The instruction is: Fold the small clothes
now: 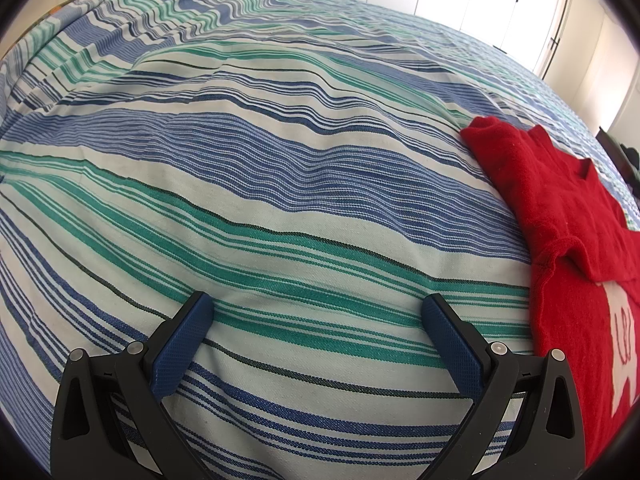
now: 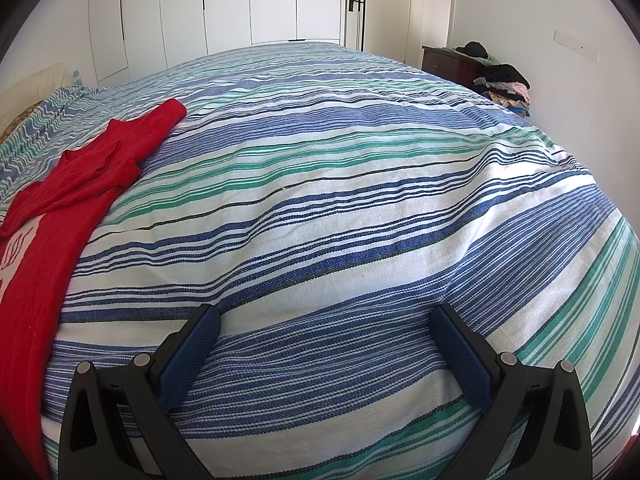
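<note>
Hovering low over a bed [image 1: 280, 168] covered in a blue, green and white striped bedspread [image 2: 340, 208], two hand-held claws point forward, one on each side of a small red garment. The left claw [image 1: 316, 312] is spread wide with nothing between its blue pads [image 1: 182, 346], and only bare striped cloth lies beneath it. The right claw [image 2: 326, 324] is likewise spread wide and empty.

The red knitted top [image 1: 560, 208], with a white patch on its front, lies flat between the two claws: at the right edge of the left view and the left edge of the right view. One sleeve [image 1: 496, 148] appears already laid across the body, so the fold seems partly done, and the open claws probably stand ready to take the garment's edges.

Its near long edges lie clear on the bedspread, close beside each claw, with nothing on them. Broad open bedspread stretches ahead and to the outer sides, giving plenty of room to move. Beyond the bed stand white wardrobe doors [image 2: 224, 4] and a dark nightstand [image 2: 448, 62] beside a pile of clothes [image 2: 506, 86], well apart from the work.
</note>
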Motion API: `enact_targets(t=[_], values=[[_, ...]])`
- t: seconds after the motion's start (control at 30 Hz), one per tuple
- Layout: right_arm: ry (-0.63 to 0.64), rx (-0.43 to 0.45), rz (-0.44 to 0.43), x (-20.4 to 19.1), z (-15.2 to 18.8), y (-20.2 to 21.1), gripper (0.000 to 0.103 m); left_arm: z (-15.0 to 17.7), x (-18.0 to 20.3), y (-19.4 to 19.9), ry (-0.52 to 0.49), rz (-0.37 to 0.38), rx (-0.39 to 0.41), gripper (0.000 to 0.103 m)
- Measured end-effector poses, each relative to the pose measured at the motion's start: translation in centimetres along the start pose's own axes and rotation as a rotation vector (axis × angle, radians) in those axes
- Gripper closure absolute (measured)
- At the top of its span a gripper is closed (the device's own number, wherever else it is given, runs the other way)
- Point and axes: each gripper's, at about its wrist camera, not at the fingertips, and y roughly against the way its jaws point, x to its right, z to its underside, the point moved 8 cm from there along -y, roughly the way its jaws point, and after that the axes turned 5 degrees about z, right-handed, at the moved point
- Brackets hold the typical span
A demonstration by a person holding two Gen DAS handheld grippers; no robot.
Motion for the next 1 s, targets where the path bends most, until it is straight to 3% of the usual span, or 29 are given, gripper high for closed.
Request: enact_targets(t=[1.0], values=[[0.002, 0.001, 0.003, 0.0, -0.05, 0.08, 0.0, 0.03, 0.0, 0.04, -0.001, 0.0, 0.001, 0.0]])
